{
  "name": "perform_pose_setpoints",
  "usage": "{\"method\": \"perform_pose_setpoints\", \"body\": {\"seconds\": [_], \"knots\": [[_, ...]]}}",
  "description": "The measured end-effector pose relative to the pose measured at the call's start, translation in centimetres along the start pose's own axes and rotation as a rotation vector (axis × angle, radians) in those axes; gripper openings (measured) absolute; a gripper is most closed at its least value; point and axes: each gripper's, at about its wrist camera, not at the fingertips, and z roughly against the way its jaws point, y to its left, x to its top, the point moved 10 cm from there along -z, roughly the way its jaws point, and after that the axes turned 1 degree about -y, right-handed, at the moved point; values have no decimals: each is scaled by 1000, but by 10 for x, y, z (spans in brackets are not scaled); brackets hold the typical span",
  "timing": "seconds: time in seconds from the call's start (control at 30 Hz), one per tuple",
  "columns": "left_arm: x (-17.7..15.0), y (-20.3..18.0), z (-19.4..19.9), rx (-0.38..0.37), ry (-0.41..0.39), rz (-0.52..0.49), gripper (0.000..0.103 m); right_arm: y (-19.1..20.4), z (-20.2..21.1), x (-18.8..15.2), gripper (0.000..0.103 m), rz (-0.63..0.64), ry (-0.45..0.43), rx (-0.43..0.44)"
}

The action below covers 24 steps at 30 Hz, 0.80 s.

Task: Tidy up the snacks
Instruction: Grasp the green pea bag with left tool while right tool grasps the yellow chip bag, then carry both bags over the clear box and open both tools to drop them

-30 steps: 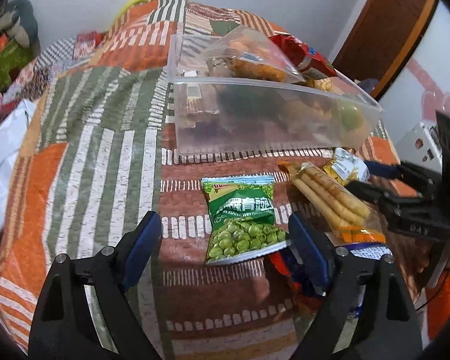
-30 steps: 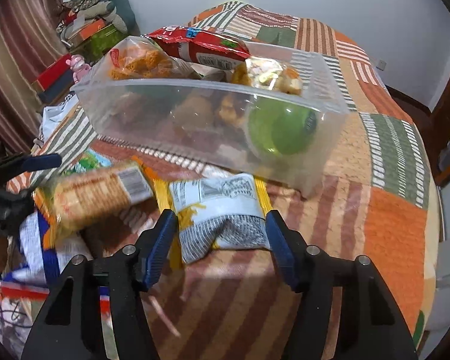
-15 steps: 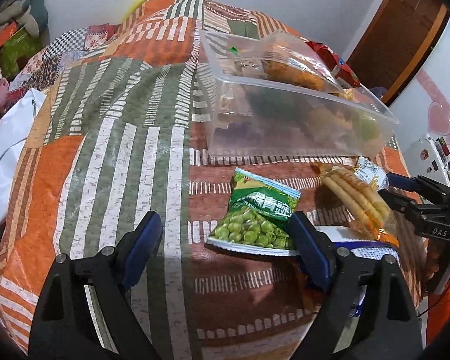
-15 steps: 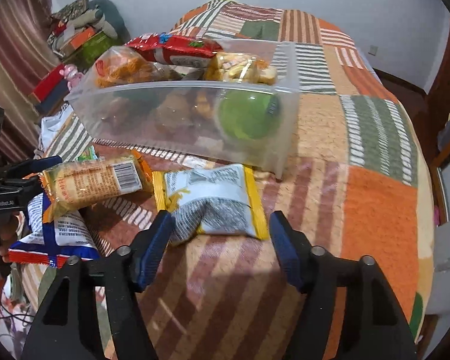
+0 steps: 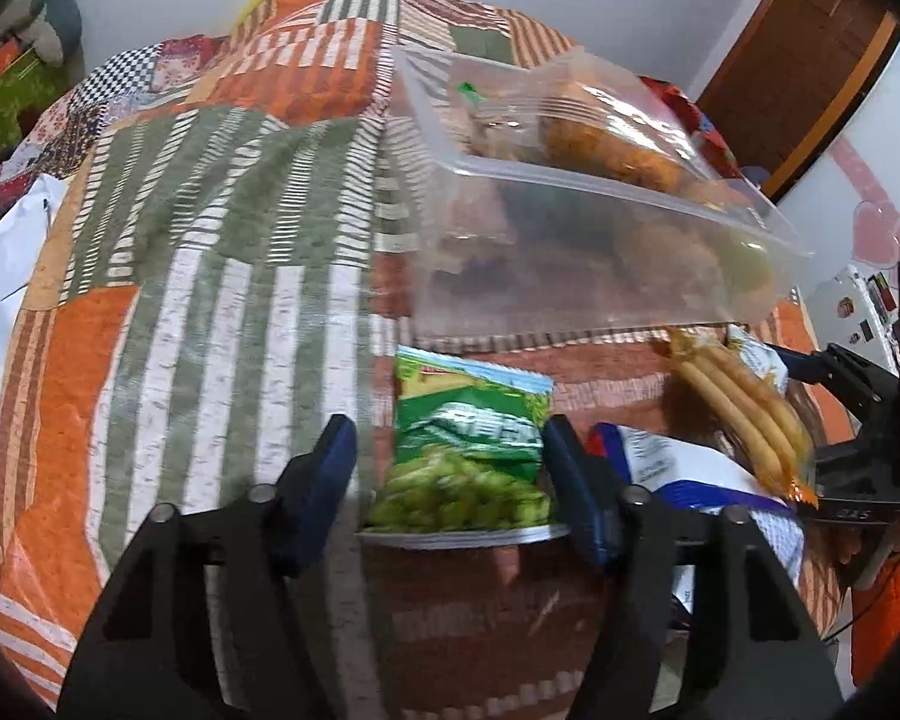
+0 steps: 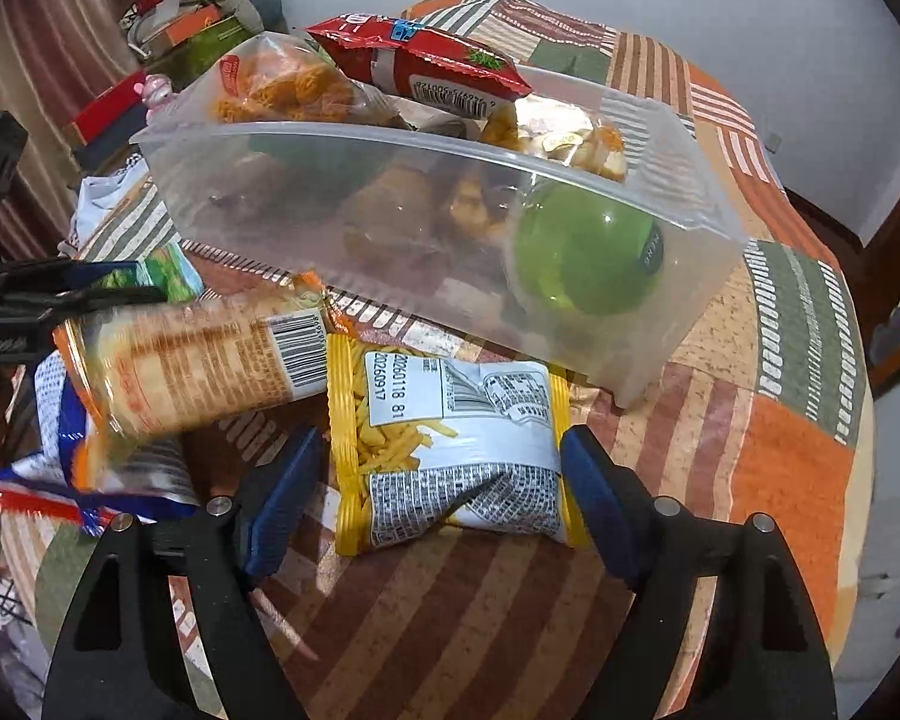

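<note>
A clear plastic bin holding several snack bags stands on the patchwork bedspread; it also shows in the right wrist view. My left gripper is open, its fingers on either side of a green pea snack bag. My right gripper is open around a yellow-edged stick snack bag. A biscuit stick pack lies left of it and appears in the left wrist view. A blue and white bag lies under it.
In the bin are a red bag, an orange crisps bag and a green round container. Clutter lies by the wall. A wooden door stands at the far right. The bedspread stretches left.
My left gripper moved forward so its fingers now flank the green pea bag. My right gripper moved closer around the yellow-edged bag. Both stay open.
</note>
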Motion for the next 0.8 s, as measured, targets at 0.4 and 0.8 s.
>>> {"method": "perform_pose_setpoints", "body": {"seconds": [0.4, 0.8], "knots": [[-11, -1, 10, 9, -38, -10, 49, -4, 7, 1, 50, -13, -41, -21], [-16, -1, 53, 45, -120, 6, 30, -10, 42, 1, 39, -35, -124, -42]]}}
